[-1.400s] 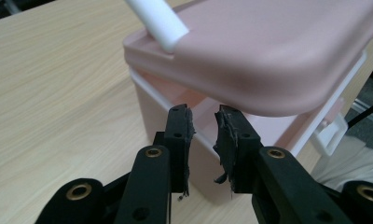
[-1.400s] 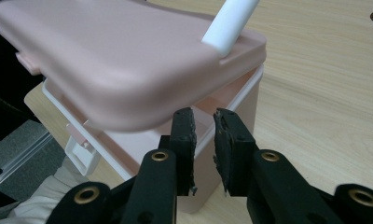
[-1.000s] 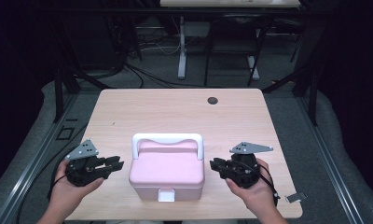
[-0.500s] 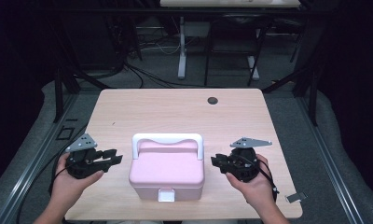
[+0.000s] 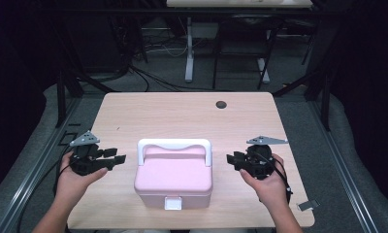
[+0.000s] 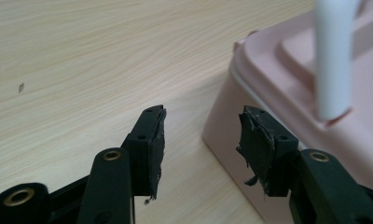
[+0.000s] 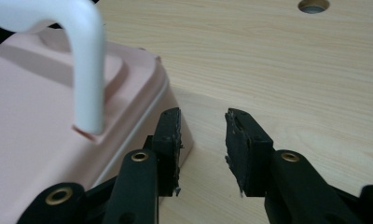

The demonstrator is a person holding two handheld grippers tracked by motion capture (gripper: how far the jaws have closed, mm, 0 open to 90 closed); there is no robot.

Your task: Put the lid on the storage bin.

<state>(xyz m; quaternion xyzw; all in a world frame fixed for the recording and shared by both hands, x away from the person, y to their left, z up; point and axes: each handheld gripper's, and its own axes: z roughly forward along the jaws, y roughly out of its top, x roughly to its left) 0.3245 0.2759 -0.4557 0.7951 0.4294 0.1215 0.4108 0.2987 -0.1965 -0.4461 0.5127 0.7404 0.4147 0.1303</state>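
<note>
A pink lidded box (image 5: 173,177) with a raised white handle (image 5: 174,144) and a white front latch (image 5: 173,203) stands near the table's front edge. My left gripper (image 5: 115,158) is held to its left, open, jaws pointing at the box's side with a small gap. In the left gripper view the box corner (image 6: 287,88) lies just beyond the empty left gripper (image 6: 202,140). My right gripper (image 5: 232,159) hovers to the box's right, also open and empty. The right gripper view has the box (image 7: 44,116) and its handle (image 7: 84,60) to the left of the right gripper (image 7: 202,144).
The light wooden table (image 5: 182,116) has a dark round hole (image 5: 221,104) near its far edge. Black frame rails, cables and a grey floor surround it. A small grey piece (image 5: 306,206) lies at the table's front right corner.
Both hands have drawn slightly outward and up from the box's sides. The left gripper's jaws have opened wider. The box has stayed put.
</note>
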